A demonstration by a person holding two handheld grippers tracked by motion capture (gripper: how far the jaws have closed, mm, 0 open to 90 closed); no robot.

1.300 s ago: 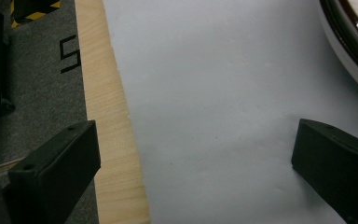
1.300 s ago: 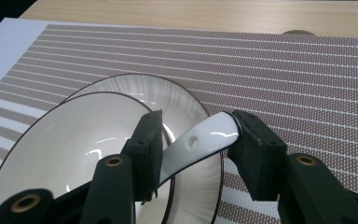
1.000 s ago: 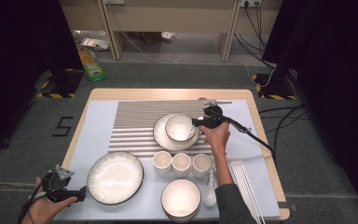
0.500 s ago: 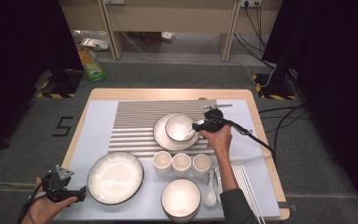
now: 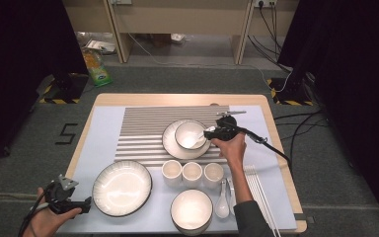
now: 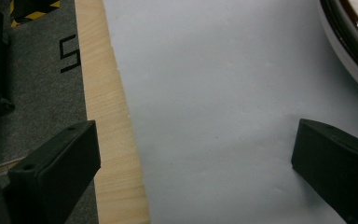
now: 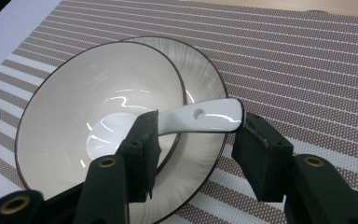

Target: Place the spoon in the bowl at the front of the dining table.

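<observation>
A white bowl (image 5: 182, 129) (image 7: 74, 107) sits on a dark-rimmed plate (image 5: 170, 144) (image 7: 205, 74) on the striped mat (image 5: 143, 131). A white ceramic spoon (image 5: 198, 138) (image 7: 205, 115) lies in the bowl, its handle leaning over the rim. My right gripper (image 5: 209, 132) (image 7: 199, 130) hovers at the bowl's right side, open, with the handle lying across the gap between its jaws. My left gripper (image 5: 82, 204) (image 6: 196, 158) is wide open over the blue cloth at the table's near left corner, beside a large plate (image 5: 122, 187) (image 6: 349, 37).
Three white cups (image 5: 192, 174) stand in a row in front of the bowl. A second bowl (image 5: 191, 210), another spoon (image 5: 222, 205) and thin white sticks (image 5: 259, 190) lie at the near right. The wooden table edge (image 6: 112, 140) runs under my left gripper.
My right gripper has eased slightly back toward the person at the bowl's rim. The left gripper has not moved.
</observation>
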